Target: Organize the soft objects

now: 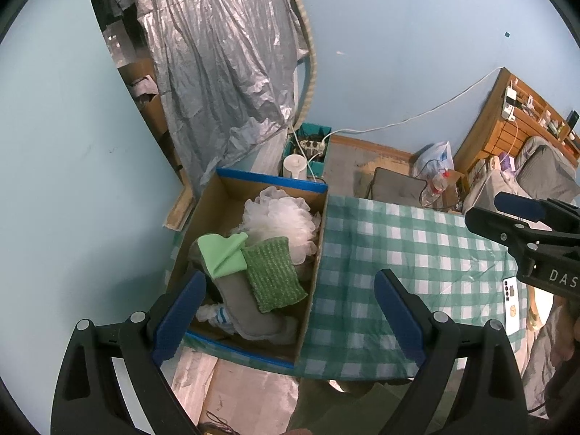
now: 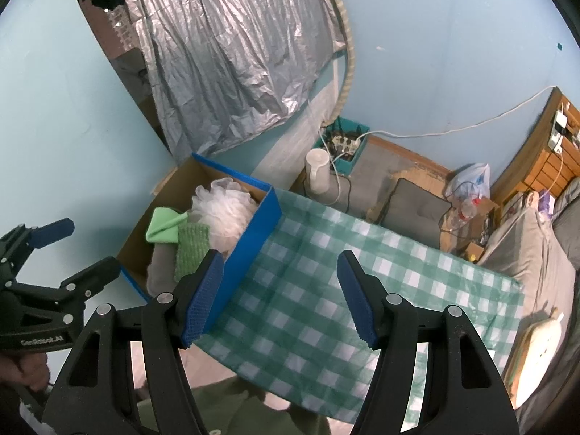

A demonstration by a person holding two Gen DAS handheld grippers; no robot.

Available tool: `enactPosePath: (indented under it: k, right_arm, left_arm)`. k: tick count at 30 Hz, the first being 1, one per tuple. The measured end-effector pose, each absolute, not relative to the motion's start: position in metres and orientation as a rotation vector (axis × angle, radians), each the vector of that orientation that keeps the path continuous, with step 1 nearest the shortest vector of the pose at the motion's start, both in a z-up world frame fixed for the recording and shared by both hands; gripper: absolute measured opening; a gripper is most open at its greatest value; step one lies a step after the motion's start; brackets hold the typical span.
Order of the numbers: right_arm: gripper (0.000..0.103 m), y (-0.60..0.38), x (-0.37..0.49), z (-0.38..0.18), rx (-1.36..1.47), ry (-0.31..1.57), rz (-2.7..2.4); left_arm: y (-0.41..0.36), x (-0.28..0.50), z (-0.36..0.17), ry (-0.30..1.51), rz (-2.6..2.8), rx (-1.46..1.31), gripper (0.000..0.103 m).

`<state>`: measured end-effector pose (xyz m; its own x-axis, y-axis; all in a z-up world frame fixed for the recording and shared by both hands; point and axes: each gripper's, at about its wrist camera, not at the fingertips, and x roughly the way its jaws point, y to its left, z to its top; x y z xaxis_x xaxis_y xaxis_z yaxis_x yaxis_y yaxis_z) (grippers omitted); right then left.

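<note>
Since nothing soft is left on the green-checked tablecloth (image 1: 409, 253), the step in hand is judged to be a last check, or a tidying, of the cardboard box (image 1: 311, 253) before the grippers are drawn away. If a tidying is wanted, it is best done from above with the left gripper (image 1: 290, 311), which hangs over the near end of the box with its jaws wide apart and nothing between them. A pile like this should be pressed down gently, not pinched, so that the top pieces are not dragged out over the blue-taped rim. The right gripper (image 2: 288, 299) is held over the bare cloth just beside the box's blue wall, its jaws likewise apart and empty; it is best kept clear of that wall, which could be nudged.

All the soft things are seen inside the box, at the left end of the table. A white mesh bath pouf (image 1: 279, 221) fills the far end. A light green cloth (image 1: 223, 255), folded loosely, lies in front of it, and a darker green knitted dishcloth (image 1: 273, 275) overlaps its edge and rests partly on a grey sock (image 1: 250, 311). A white sock with blue stripes (image 1: 217, 317) is glimpsed low down at the near end, partly hidden by the left gripper's finger.
</note>
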<state>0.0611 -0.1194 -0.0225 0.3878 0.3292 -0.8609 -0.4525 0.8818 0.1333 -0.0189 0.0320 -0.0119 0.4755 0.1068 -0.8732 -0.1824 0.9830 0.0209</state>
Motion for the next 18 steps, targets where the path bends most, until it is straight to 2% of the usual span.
enactPosePath:
  k: [18]
  right_arm:
    - [0.064, -0.1176, 0.0601, -0.0226, -0.127, 1.059, 0.495]
  left_arm:
    - [0.0281, -0.0205, -0.0160, 1.076, 0.183, -0.083, 0.095]
